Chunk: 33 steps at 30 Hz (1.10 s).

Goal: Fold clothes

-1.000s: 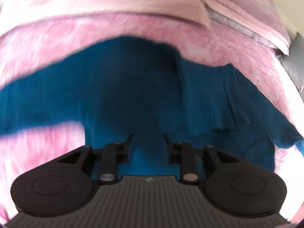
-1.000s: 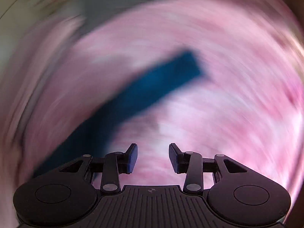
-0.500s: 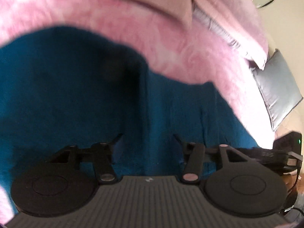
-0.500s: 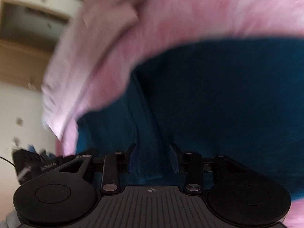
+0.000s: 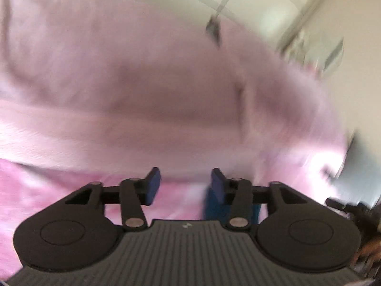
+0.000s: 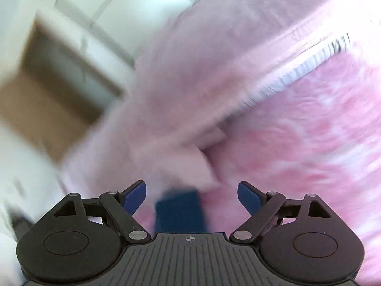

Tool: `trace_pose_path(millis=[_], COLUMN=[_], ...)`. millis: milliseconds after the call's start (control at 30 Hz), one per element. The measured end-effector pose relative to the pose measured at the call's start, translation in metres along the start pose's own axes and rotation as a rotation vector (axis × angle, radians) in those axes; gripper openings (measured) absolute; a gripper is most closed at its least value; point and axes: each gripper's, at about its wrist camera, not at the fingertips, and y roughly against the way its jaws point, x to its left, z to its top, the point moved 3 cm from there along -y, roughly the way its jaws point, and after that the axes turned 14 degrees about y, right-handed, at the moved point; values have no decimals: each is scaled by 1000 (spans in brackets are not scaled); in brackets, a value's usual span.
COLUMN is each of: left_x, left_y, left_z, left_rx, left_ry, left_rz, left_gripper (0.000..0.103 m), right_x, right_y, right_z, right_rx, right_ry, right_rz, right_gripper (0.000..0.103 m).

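In the left wrist view we see the left gripper [image 5: 183, 182] with jaws approx. half apart and opening; nothing is between them. A strip of the blue garment [image 5: 215, 208] lies just behind and under the right-hand finger, on the pink fleece blanket [image 5: 59, 190]; contact we cannot tell, pic is blurred. Beyond is a pale pink pillow [image 5: 142, 83].

In the right wrist view the right gripper [image 6: 191, 195] has jaws opening, spread very wide, holding nothing. The blue garment [image 6: 178, 211] end lies between them, low, near the gripper body, apart from both pads, on the blanket [image 6: 309, 143] of the bed.
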Motion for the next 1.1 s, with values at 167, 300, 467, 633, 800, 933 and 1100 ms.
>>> trace_pose_path(millis=[167, 300, 467, 633, 800, 933, 1100], left_x=[36, 32, 17, 6, -19, -33, -7], left_y=[-19, -15, -12, -3, -4, -27, -10], left_z=[-61, -94, -103, -71, -40, -41, -65], left_rx=[193, 149, 96, -18, -136, -187, -126], left_ry=[-303, -463, -606, -554, -536, -622, -493], left_rz=[126, 99, 140, 173, 204, 321, 347], left_gripper=[45, 14, 4, 4, 4, 8, 23], right_x=[-16, -5, 18, 33, 46, 35, 8], right_y=[-29, -34, -43, -37, -33, -45, -35], right_z=[-74, -103, -101, -83, -54, -33, -57], right_rx=[288, 315, 324, 179, 56, 91, 153], right_ry=[310, 442, 612, 684, 738, 670, 465], right_rz=[-88, -60, -60, -236, -363, -414, -396], right_gripper=[87, 53, 5, 3, 3, 6, 49])
